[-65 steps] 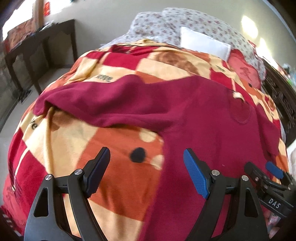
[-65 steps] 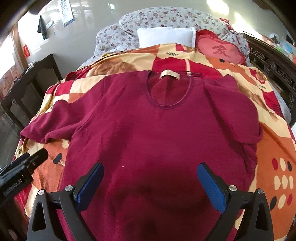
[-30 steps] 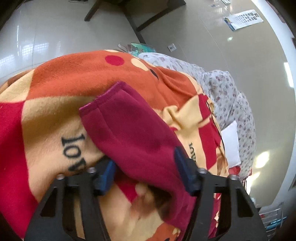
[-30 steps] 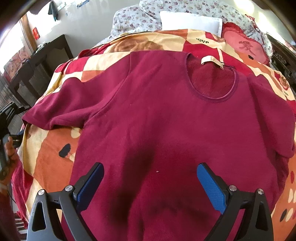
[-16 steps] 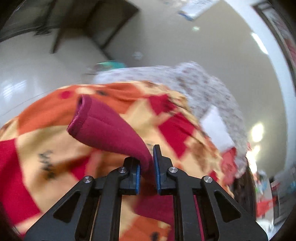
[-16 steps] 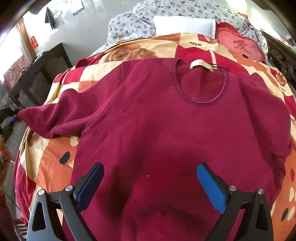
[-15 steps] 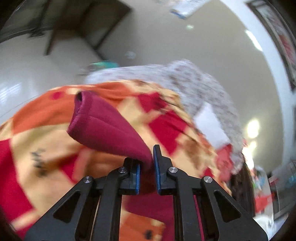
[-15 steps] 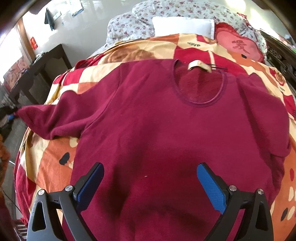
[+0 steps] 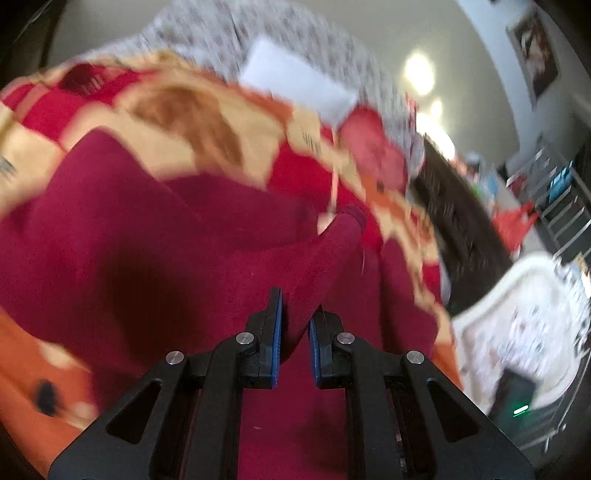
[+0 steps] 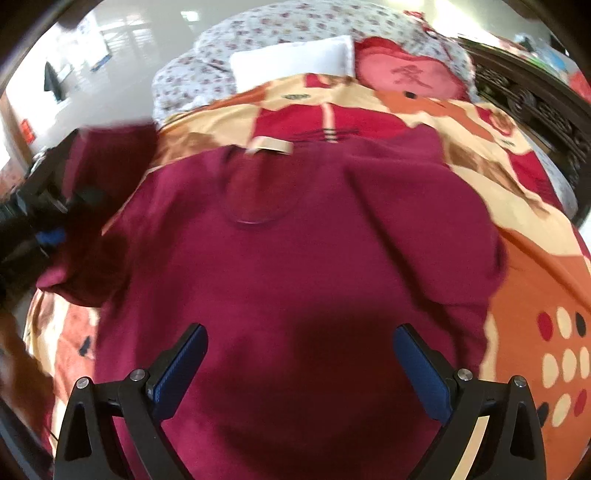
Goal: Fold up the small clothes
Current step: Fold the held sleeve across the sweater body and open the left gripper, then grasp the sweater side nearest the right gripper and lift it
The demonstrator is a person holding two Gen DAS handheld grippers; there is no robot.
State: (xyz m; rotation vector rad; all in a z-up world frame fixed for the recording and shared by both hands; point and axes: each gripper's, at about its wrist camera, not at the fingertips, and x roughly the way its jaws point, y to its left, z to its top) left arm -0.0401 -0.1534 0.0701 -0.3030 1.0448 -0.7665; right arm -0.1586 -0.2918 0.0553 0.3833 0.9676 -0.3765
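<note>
A bed [image 10: 524,266] fills both views, covered by a blanket [image 10: 546,295] in orange, cream and red blocks with a patch of dots at the right edge. At the head lie a floral quilt [image 10: 295,33], a white pillow [image 10: 291,62] and a red cushion [image 10: 410,77] with a character on it. A dark carved bed frame [image 10: 535,96] runs along the right side. Pale walls stand behind; the left wrist view, which is blurred, shows a framed picture [image 9: 535,55] high on the wall and a white piece of furniture [image 9: 524,295] beside the bed.

A maroon shirt [image 10: 295,258] lies spread flat on the blanket, neckline toward the pillows, with a beige label [image 10: 269,146] at the collar. Its far sleeve [image 10: 476,236] lies out to the right.

The left gripper [image 9: 294,325] is pinched on the other sleeve [image 9: 325,251], which rises between its blue pads and stretches forward over the body of the shirt, cuff pointing toward the cushion. In the right wrist view this gripper [image 10: 48,236] shows only as a dark blur at the left edge with the lifted maroon cloth around it.

The right gripper [image 10: 301,365] hovers low over the hem end of the shirt, fingers spread wide, nothing between them, casting a dark shadow on the cloth beneath.
</note>
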